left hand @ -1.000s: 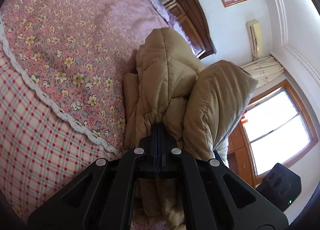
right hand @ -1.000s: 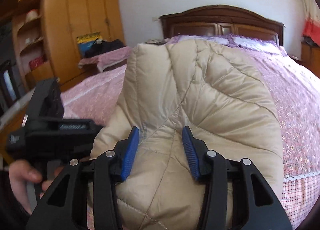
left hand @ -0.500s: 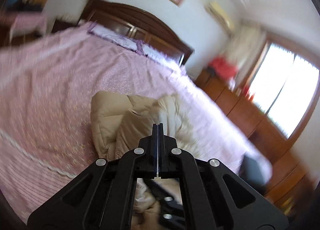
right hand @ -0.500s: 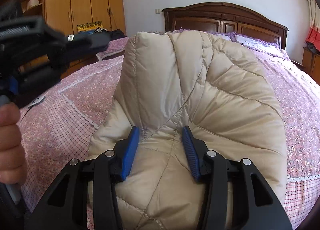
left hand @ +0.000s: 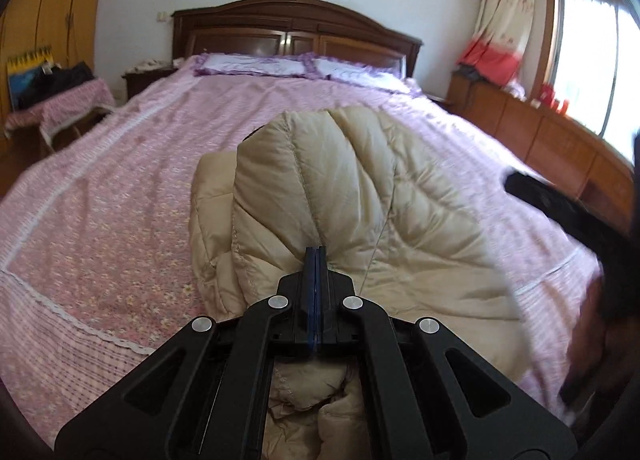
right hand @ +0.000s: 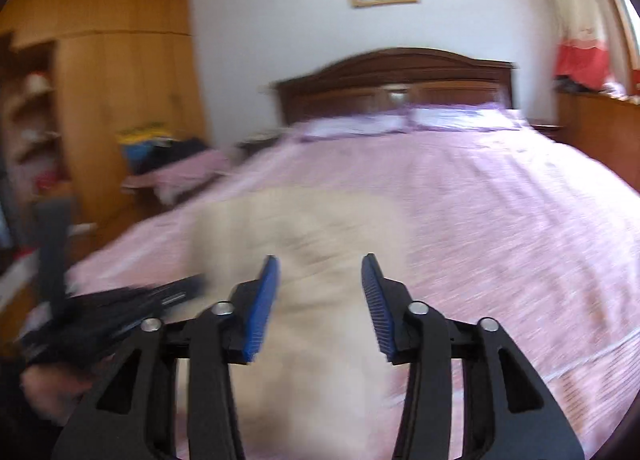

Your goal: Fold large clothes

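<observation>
A beige quilted puffer jacket (left hand: 352,196) lies folded in a bundle on the pink floral bedspread (left hand: 120,188), near the foot of the bed. My left gripper (left hand: 315,256) is shut, its tips at the jacket's near edge; no fabric shows between the pads. In the right wrist view the jacket (right hand: 316,260) is blurred, below and ahead of my right gripper (right hand: 320,292), which is open and empty above it. The left gripper's black body (right hand: 112,300) shows at the left there.
A dark wooden headboard (left hand: 296,28) and purple pillows (left hand: 296,64) are at the far end. A low wooden cabinet (left hand: 552,140) runs along the right under the window. A cluttered small table (left hand: 60,100) and a wardrobe (right hand: 120,100) stand at the left.
The left gripper swung round from a sideways tilt to face the headboard, staying shut. The right gripper lifted back off the jacket, its jaws wider apart, in fast blurred motion.
</observation>
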`<state>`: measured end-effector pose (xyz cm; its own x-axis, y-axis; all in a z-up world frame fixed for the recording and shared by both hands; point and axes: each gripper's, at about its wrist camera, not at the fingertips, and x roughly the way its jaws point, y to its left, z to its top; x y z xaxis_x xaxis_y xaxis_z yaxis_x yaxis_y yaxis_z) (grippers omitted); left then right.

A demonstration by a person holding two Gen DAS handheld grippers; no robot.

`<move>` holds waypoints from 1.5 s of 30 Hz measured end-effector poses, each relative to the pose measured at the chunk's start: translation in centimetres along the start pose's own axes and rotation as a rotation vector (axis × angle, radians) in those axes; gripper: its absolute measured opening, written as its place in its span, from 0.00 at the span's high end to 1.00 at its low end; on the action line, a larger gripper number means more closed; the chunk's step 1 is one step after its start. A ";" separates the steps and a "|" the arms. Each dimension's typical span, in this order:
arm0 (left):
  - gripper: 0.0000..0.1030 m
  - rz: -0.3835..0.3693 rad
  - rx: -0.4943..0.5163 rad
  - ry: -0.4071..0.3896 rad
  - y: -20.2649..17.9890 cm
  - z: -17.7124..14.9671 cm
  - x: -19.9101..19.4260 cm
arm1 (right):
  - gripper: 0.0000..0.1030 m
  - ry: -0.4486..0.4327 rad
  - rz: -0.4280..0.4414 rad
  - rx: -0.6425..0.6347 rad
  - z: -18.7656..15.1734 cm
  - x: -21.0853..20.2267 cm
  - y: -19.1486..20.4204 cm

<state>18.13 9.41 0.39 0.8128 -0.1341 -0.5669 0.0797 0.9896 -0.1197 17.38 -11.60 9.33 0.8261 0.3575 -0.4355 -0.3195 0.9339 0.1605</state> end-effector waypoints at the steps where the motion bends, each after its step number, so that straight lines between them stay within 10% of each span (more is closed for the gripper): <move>1: 1.00 0.018 0.005 0.004 0.0 -0.2 0.0 | 0.61 0.042 -0.006 -0.003 0.5 1.7 -0.5; 5: 1.00 0.045 0.005 0.019 0.1 -1.2 0.2 | 0.68 0.173 0.010 -0.002 0.1 6.8 -0.8; 20: 1.00 0.184 0.060 0.053 0.8 -5.4 0.5 | 0.70 0.217 0.019 -0.155 -3.5 10.4 4.8; 38: 1.00 0.136 -0.018 0.124 1.9 -6.7 1.5 | 0.70 0.313 -0.029 -0.235 -5.1 12.3 4.8; 41: 1.00 0.132 -0.043 0.122 2.1 -6.6 0.8 | 0.06 0.201 0.090 0.031 -2.2 8.5 1.0; 45: 1.00 0.110 -0.067 0.113 2.5 -6.9 0.4 | 0.05 0.344 0.232 0.282 -1.9 8.5 -3.7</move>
<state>14.67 11.49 -5.71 0.7439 -0.0336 -0.6674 -0.0480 0.9935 -0.1036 24.70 -12.08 3.36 0.5324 0.5772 -0.6193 -0.2990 0.8126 0.5003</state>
